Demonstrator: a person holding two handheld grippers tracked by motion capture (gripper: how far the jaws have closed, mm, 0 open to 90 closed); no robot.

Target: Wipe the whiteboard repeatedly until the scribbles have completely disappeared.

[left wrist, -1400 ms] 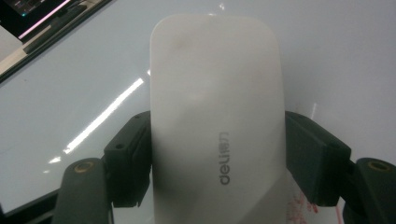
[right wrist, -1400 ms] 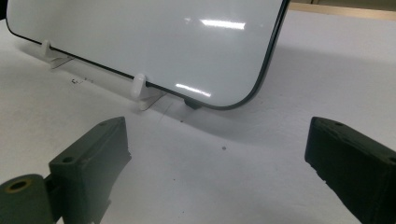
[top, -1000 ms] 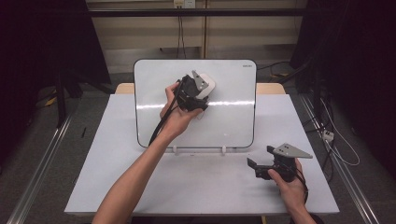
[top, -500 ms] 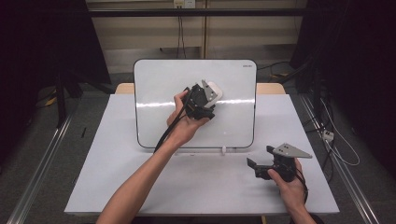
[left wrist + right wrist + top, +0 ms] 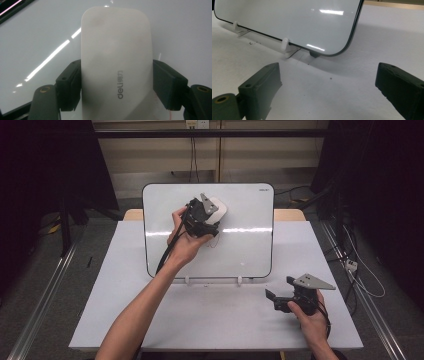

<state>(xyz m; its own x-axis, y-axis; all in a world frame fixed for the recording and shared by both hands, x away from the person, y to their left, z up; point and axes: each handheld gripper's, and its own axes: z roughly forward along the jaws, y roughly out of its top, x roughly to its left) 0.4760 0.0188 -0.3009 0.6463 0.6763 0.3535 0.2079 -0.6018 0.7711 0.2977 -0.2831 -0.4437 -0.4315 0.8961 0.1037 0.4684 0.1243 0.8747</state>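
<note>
White eraser (image 5: 116, 62), glossy white board (image 5: 245, 245)

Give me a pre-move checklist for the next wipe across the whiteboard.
1. Left tool clamped on the white eraser: ok.
2. Eraser against the whiteboard: cannot tell whether it presses flat.
3. Board seated in its white clips: ok.
4. Faint red marks left near the eraser: not ok, some remain.
5. Right tool open, holding nothing, off the board: ok.

Grey floor (image 5: 60, 285) (dark curtains (image 5: 45, 165))
</note>
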